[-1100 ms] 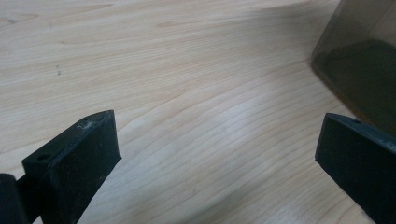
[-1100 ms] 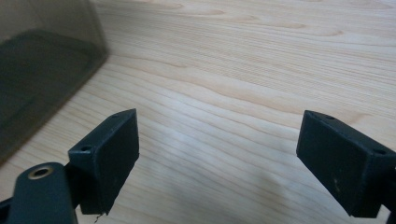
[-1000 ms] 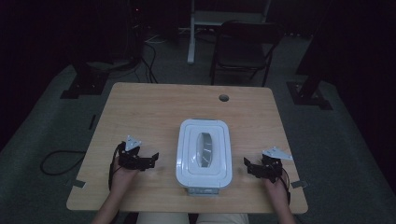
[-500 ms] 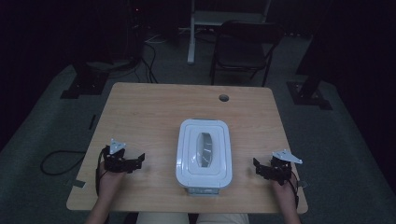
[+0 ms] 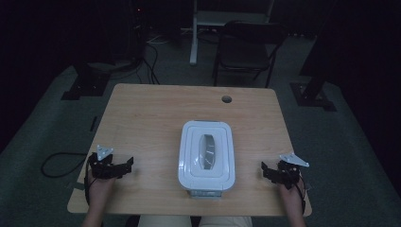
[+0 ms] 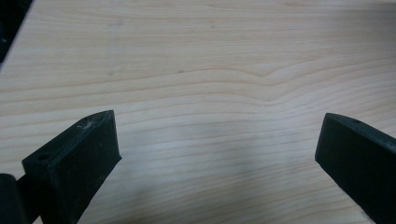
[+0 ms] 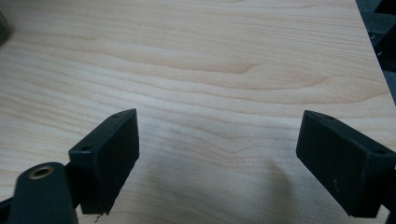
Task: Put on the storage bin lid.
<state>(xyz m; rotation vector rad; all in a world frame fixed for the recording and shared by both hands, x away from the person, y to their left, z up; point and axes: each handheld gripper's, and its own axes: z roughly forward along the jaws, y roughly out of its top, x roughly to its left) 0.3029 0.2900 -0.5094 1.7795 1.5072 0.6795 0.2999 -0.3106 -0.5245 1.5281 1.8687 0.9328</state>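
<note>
A white rectangular container [image 5: 205, 153] with a closed lid and a clear window in its top sits on the wooden table [image 5: 156, 118], near the front middle. My left gripper [image 5: 126, 164] rests low at the table's front left, well apart from the container. In the left gripper view it [image 6: 215, 135] is open, with bare wood between its jaws. My right gripper [image 5: 265, 170] sits at the front right corner, also apart from the container. Its jaws [image 7: 217, 135] stand open over bare wood.
A round cable hole [image 5: 227, 99] is near the table's far edge. A dark chair [image 5: 248, 47] stands behind the table and cables [image 5: 59, 163] lie on the floor at the left. The table's right edge [image 7: 373, 65] is close to my right gripper.
Both grippers have moved outward from the container's sides toward the table's front corners. The container has not moved.
</note>
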